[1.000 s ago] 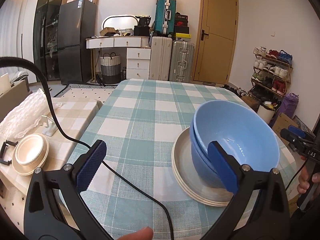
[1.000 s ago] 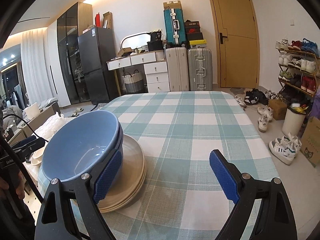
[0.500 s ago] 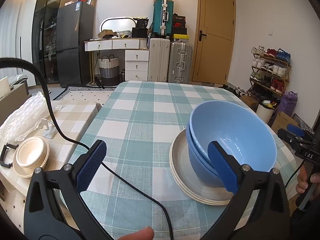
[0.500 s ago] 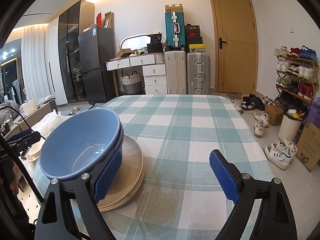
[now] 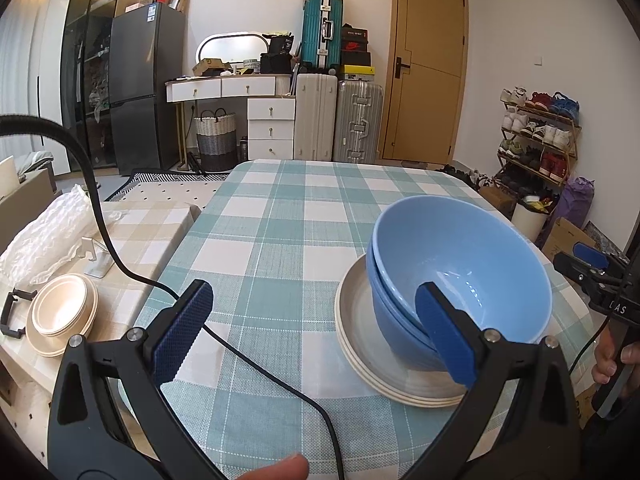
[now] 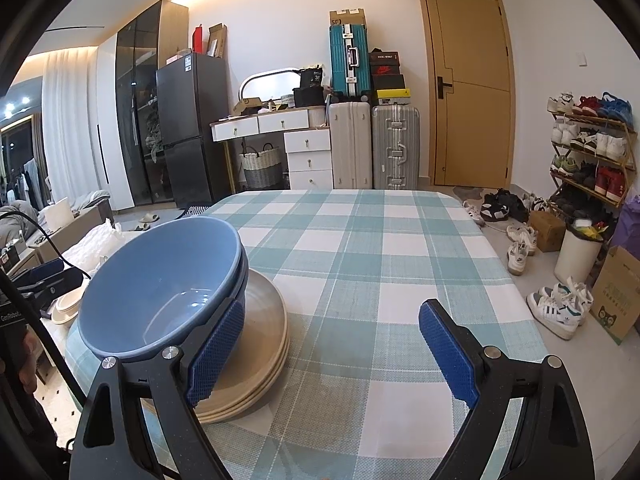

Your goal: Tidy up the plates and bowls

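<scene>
Two nested blue bowls (image 5: 460, 276) (image 6: 160, 288) stand on a stack of beige plates (image 5: 368, 344) (image 6: 260, 344) on the checked tablecloth (image 5: 280, 240) (image 6: 360, 280). My left gripper (image 5: 312, 332) is open over bare cloth, the bowls just past its right fingertip. My right gripper (image 6: 332, 348) is open as well, its left pad in front of the bowls' rim and nothing between its fingers. In the left wrist view the right gripper's blue tip (image 5: 592, 256) and a hand show at the right edge.
A second set of cream bowls on a plate (image 5: 60, 316) sits on a low side table (image 5: 152, 224) to the left, beside bubble wrap (image 5: 48, 236). A black cable (image 5: 256, 364) crosses the cloth. Shoes (image 6: 556, 308) and boxes lie on the floor to the right.
The views have shifted slightly; the bowls and plates sit a little further left in the left wrist view. Both grippers stay open.
</scene>
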### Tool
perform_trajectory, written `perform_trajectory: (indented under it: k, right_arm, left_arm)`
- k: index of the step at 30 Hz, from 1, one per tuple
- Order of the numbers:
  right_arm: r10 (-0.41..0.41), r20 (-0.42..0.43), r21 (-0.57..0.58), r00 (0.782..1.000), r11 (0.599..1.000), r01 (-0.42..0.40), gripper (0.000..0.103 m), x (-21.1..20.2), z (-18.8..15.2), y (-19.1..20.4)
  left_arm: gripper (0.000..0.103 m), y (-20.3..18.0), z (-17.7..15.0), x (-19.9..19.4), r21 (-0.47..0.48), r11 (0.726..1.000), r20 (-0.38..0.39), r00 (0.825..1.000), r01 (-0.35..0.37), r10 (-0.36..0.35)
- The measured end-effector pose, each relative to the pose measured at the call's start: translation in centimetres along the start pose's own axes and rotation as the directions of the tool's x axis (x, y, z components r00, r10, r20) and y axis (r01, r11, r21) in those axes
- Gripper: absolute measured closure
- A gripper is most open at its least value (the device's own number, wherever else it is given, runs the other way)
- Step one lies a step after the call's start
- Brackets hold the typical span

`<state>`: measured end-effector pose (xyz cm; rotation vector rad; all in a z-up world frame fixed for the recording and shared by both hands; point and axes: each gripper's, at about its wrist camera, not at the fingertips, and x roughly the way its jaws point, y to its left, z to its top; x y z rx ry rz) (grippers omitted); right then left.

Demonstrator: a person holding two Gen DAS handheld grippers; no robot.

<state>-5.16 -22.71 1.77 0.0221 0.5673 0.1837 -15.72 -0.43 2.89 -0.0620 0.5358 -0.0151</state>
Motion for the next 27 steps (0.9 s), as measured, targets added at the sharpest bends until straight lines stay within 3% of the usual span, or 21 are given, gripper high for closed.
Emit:
perform_trajectory:
  k: [27]
  right_arm:
    - [-0.005,-0.002,-0.012,1.0,1.0,0.005,0.011,0.0,0.03,0.49]
  left_arm:
    - [0.002,0.37,-0.45,-0.03,-0.021,1.0,0.009,1.0,0.012,-0.011]
